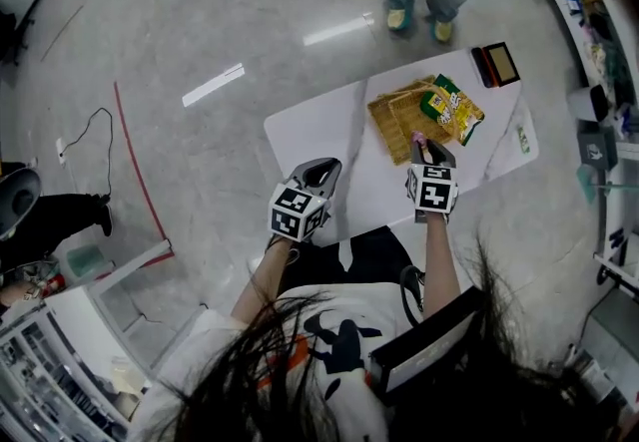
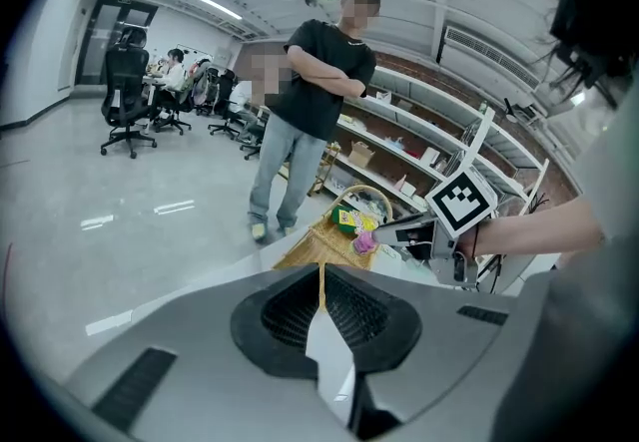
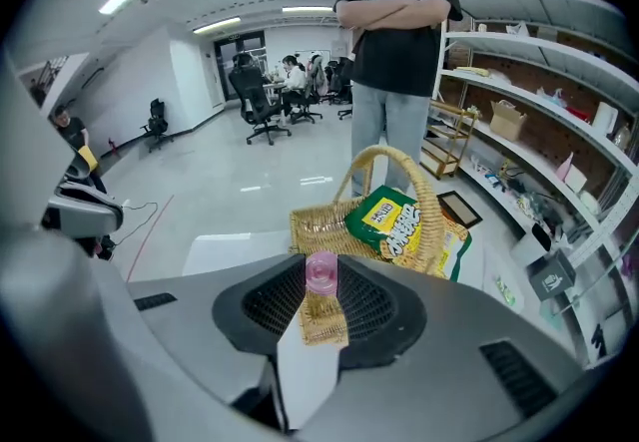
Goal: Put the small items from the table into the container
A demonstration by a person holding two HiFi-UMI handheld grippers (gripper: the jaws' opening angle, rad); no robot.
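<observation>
Pink-capped small clear bottle is pinched in your right tool, jaws part-open around it, over the white bench, beside the woven straw basket holding a glossy green-yellow snack packet. Your left tool is closed, empty.

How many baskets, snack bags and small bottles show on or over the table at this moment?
Wicker basket: 1
Snack bag: 1, green and yellow, lying in the basket
Pink-capped bottle: 1, clamped in the right gripper just short of the basket
Total: 3
</observation>
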